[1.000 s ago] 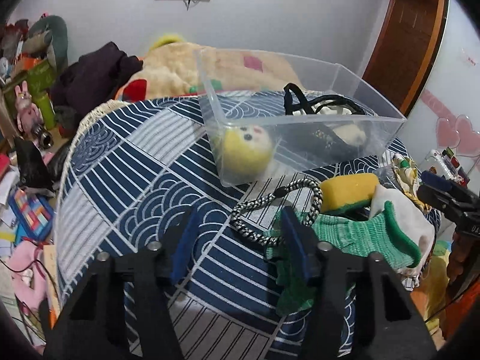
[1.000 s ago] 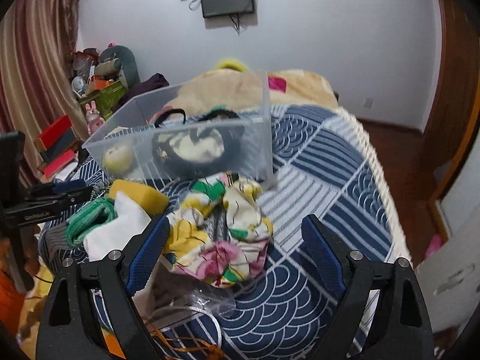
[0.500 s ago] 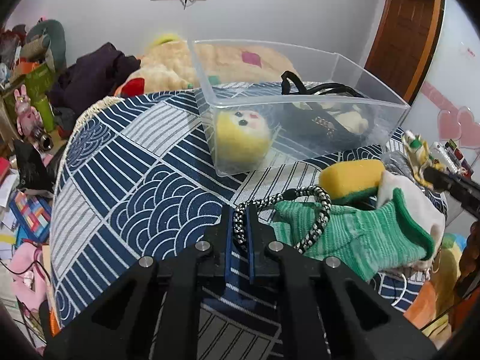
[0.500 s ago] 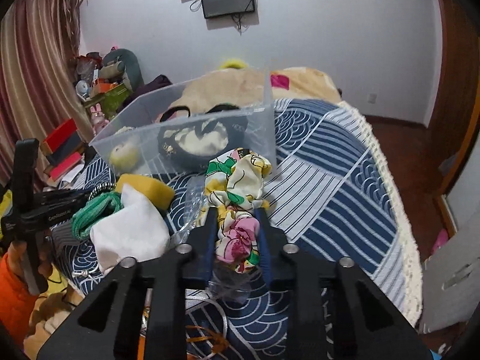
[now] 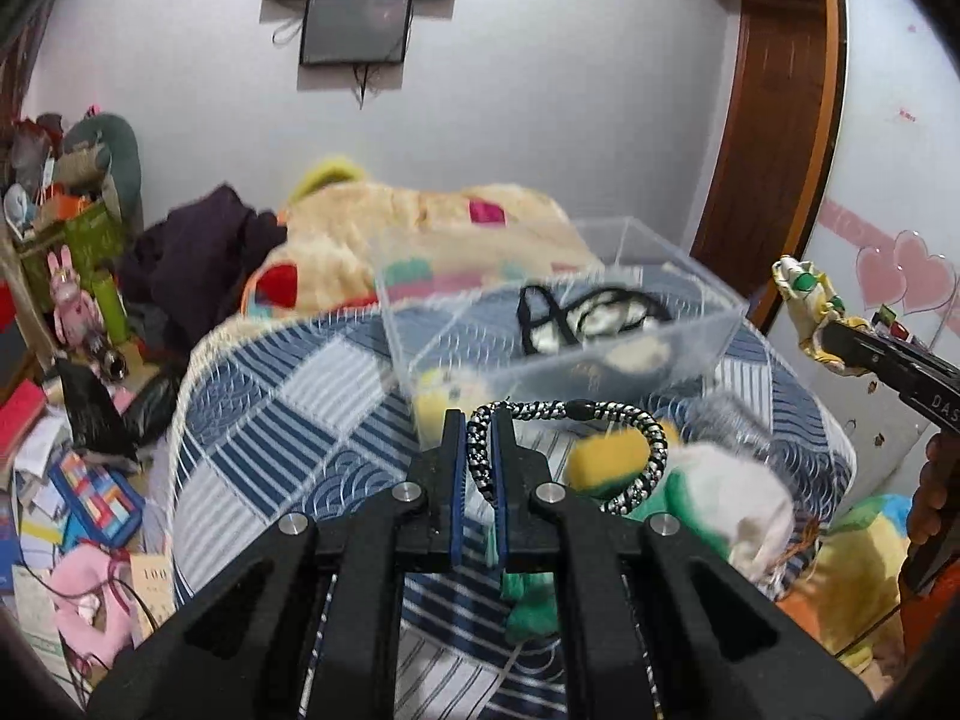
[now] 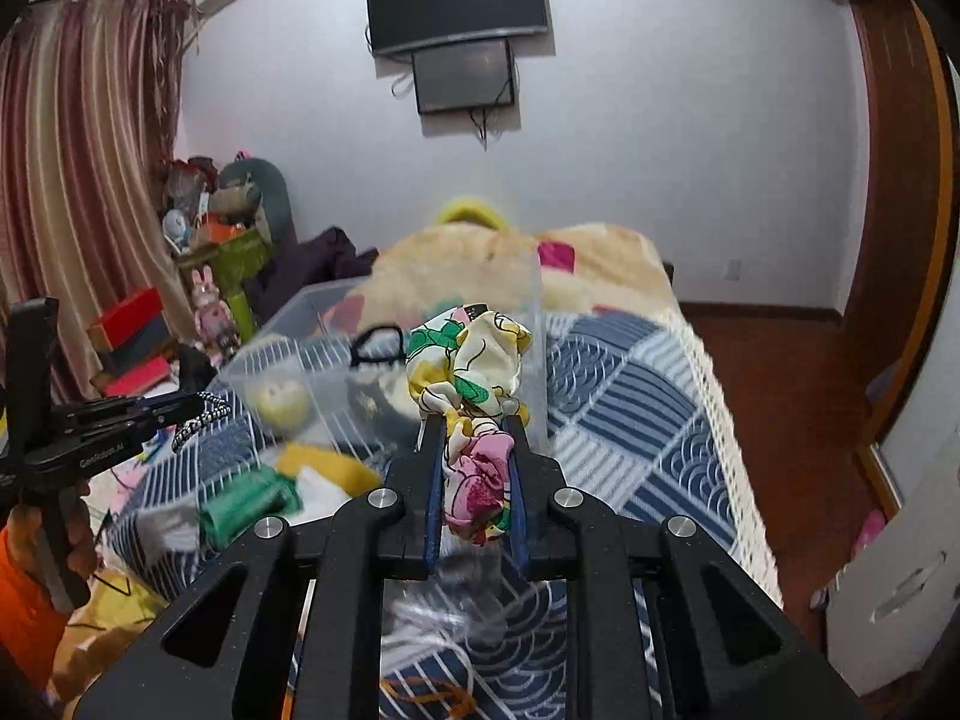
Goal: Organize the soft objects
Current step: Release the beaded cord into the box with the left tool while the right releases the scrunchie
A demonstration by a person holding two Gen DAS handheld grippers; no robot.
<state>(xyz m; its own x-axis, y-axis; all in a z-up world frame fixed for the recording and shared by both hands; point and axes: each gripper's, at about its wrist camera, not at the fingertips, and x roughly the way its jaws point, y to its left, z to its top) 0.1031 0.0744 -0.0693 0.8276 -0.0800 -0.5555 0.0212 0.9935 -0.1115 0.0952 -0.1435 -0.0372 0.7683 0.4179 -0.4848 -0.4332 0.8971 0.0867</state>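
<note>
Our left gripper (image 5: 478, 420) is clamped on the black-and-white braided cord (image 5: 606, 450), lifted over the quilt (image 5: 270, 420); our right gripper (image 6: 476, 420) pinches the floral cloth (image 6: 465, 360). Below lie the green sock (image 6: 249, 504) and yellow sponge (image 5: 606, 462); beyond, the clear bin (image 5: 696, 336)

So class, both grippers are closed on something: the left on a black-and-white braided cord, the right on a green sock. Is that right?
Not quite. The right gripper grips a floral cloth, as the right wrist view shows; the green sock lies on the bed. The left gripper does hold the braided cord.
</note>
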